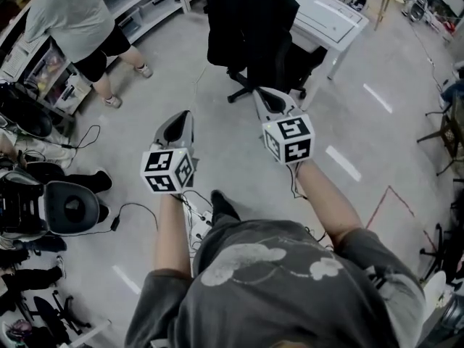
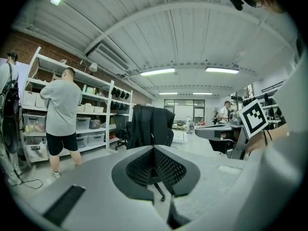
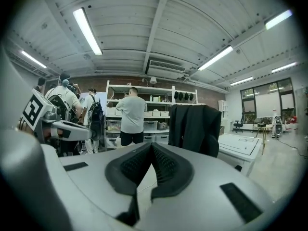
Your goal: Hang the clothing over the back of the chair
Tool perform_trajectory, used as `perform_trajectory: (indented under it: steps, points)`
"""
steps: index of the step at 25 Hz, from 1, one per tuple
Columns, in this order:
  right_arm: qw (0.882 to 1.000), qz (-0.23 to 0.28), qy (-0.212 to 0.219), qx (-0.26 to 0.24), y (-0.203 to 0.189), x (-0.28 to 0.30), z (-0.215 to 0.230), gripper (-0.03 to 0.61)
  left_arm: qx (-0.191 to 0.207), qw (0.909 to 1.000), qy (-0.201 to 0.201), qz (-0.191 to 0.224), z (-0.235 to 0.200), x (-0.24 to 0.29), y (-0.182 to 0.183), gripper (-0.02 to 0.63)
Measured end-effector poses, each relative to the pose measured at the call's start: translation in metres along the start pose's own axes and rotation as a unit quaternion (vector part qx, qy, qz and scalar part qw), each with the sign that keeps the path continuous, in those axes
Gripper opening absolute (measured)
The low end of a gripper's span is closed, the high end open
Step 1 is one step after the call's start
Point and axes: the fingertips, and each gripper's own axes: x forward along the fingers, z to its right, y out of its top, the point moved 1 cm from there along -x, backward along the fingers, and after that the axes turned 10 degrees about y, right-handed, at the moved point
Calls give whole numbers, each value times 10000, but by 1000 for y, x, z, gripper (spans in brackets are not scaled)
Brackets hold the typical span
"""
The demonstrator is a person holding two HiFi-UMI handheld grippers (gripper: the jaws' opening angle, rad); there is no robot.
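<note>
Dark clothing (image 1: 246, 20) seemingly cloaks chair (image 1: 241, 91); left tool (image 1: 187, 116) and right tool (image 1: 263, 95) are closed, empty.

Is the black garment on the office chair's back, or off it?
On. The black garment drapes over the back of the wheeled black office chair, as seen in all three views.

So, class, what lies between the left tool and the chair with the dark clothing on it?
Only bare grey floor; the head view shows nothing between the left tool and the chair.
</note>
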Motion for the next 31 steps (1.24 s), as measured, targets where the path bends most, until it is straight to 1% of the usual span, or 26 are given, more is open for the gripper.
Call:
perform_trajectory:
  steps: [10,16,20,24,27,31]
  points:
    - [10000,7,52,-21,-13,-79,-25,-9,-13,10000,47,29,50,-70,-17,0]
    - [9997,-10,218,-110,-18,-111,-49,-9,-67,9998,187,63,63,-111,-24,0]
    - [9993,-45,363,-110,-26,-122,-62,-9,-87,9995,284,76,71,-133,-33,0]
    - [9986,-121,511,-87,-33,-125,-76,-9,-180,9991,382,-19,71,-153,-46,0]
    - [9982,-120,593,-56,-36,-120,-82,-9,-219,9987,446,-86,67,-160,-53,0]
    - [9977,-137,656,-96,-35,-112,-87,-9,-194,9987,474,-85,61,-160,-50,0]
